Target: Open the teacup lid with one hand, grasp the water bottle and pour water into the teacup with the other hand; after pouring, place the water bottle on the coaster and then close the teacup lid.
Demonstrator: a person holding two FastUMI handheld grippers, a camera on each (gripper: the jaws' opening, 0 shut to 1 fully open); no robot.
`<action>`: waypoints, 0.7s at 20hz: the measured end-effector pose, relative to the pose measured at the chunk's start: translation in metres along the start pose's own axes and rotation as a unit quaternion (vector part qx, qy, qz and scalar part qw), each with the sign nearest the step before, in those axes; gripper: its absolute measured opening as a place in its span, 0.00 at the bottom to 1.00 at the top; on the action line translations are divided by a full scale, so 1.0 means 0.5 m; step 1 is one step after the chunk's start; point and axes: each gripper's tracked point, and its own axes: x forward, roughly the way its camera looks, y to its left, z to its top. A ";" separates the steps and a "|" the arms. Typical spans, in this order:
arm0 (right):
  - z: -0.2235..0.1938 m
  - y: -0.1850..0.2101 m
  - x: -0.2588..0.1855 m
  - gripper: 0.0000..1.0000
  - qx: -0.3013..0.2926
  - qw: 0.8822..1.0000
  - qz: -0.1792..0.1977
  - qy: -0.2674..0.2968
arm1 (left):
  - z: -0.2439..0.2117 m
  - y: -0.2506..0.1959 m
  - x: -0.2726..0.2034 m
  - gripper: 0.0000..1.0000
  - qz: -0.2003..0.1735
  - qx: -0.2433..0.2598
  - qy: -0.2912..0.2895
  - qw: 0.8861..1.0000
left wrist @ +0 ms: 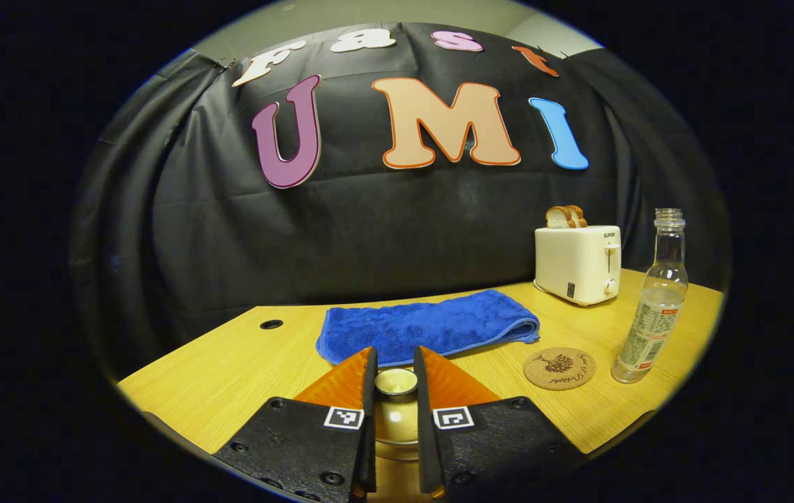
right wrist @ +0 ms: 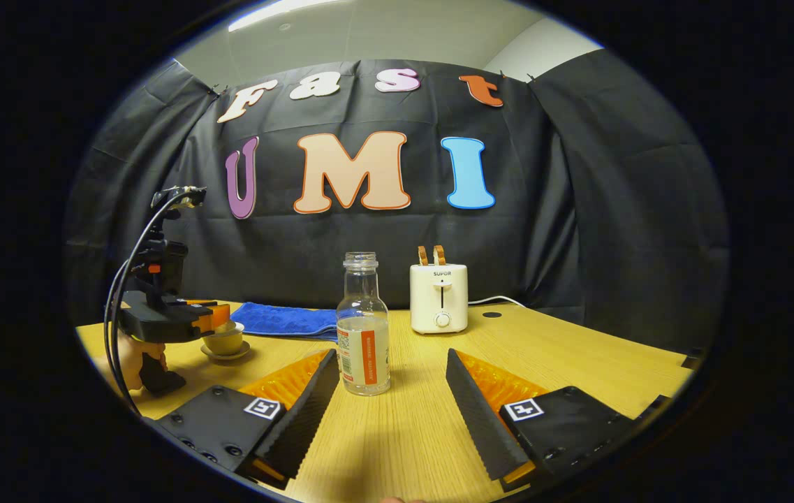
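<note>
My left gripper (left wrist: 395, 377) has its fingers pinching the teacup lid (left wrist: 396, 381). My right gripper (right wrist: 391, 381) is spread, the water bottle (right wrist: 363, 328) upright just ahead between its fingers on the desk (right wrist: 578, 356).

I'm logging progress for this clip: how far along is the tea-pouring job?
Early. The left gripper fingers flank the teacup lid, which sits on the cup. The right gripper is open before the water bottle, ungrasped. The coaster is bare. Lifting the lid, pouring, placing and closing remain.
</note>
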 end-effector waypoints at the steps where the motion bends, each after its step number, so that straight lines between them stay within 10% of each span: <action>1: -0.001 0.001 0.000 0.96 0.000 1.000 0.000 0.000 | 0.003 -0.001 -0.006 0.21 -0.004 -0.003 -0.005 1.000; 14: -0.007 0.037 0.083 0.95 0.001 1.000 0.015 0.004 | 0.001 0.119 -0.198 0.21 0.022 -0.035 -0.037 0.998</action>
